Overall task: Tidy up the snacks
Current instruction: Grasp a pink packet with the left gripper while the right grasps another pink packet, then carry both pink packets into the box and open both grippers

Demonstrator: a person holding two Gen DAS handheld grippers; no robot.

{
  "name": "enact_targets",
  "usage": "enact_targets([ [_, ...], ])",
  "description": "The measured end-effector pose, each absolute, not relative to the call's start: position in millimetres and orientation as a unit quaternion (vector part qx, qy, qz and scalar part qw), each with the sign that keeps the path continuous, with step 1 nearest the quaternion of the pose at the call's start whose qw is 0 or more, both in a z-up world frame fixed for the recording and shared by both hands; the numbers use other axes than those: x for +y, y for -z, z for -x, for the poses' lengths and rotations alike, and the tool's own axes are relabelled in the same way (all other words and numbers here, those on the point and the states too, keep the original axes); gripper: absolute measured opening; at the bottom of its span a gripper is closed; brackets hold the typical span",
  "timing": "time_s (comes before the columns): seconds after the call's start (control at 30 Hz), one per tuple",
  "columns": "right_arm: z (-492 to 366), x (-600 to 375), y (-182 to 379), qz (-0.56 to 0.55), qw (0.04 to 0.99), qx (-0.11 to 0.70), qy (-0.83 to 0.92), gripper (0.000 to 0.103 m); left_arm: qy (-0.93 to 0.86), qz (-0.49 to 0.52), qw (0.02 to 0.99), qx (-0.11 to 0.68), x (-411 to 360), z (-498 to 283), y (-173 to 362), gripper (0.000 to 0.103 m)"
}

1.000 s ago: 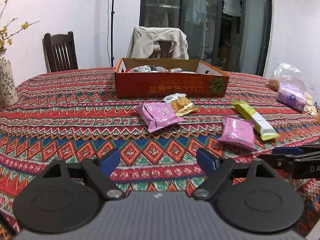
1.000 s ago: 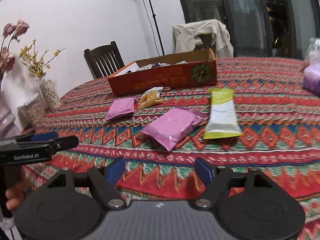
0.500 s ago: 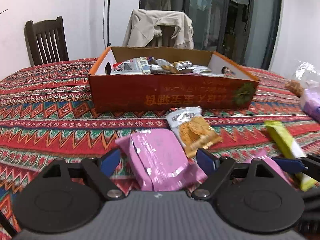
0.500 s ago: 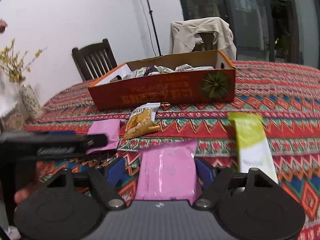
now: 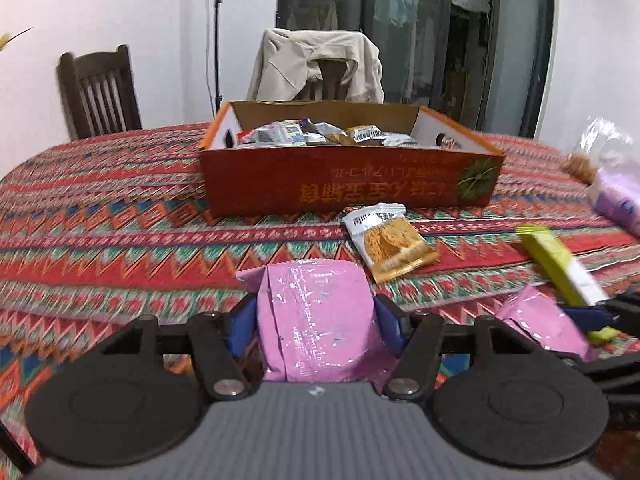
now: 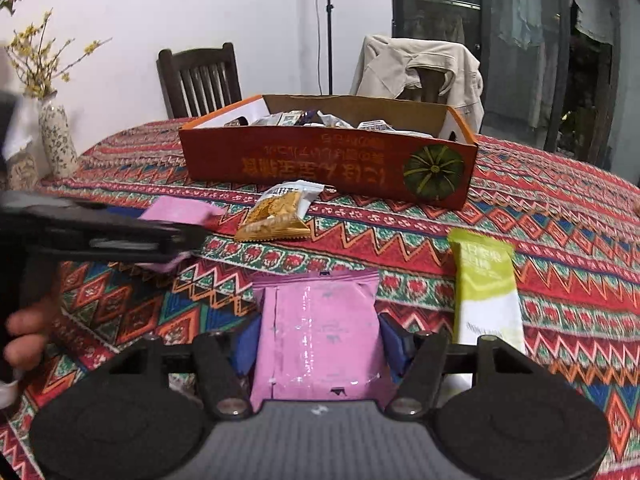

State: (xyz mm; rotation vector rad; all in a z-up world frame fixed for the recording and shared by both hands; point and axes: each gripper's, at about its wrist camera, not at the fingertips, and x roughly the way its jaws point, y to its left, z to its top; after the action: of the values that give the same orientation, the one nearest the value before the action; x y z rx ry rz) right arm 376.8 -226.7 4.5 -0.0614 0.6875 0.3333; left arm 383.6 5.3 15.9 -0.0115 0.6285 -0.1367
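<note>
The box near the table's far edge holds mixed wrappers. Each gripper, left and right, clamps a pink packet.

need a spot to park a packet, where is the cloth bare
Bare cloth spreads left of the orange box, out to the vase. Crowded in front of the box: cracker packet, green bar, and the pink packets between the left tongs and right tongs.
</note>
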Motion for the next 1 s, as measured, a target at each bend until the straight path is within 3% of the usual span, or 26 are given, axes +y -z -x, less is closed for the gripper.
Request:
enact_targets([
  [0.33, -359.1, -230.9, -7.3, 0.013, 0.926, 0.336, -0.173, 0.061, 0.059, 0.012, 0.954, 0.294, 14.5, -346.8, -29.0, 0.063],
  [0.6, -372.2, -232.3, -26.0, -0.016, 0.928, 0.317, -0.197, 0.061, 0.094, 0.028, 0.955, 0.280, 23.3, -369.1, -49.8, 0.063],
  [0.83, -466.0, -240.5, -76.8, -0.050, 0.937, 0.270, -0.216, 0.061, 0.115, 0.017, 0.966, 0.232, 11.7, -462.1, -103.7, 0.063],
  [1.0, -579.5, -229.7, -83.1, -0.073, 0.936, 0.294, -0.180, 0.061, 0.078, 0.004, 0.968, 0.238, -2.7, -537.6, -108.5, 0.063],
])
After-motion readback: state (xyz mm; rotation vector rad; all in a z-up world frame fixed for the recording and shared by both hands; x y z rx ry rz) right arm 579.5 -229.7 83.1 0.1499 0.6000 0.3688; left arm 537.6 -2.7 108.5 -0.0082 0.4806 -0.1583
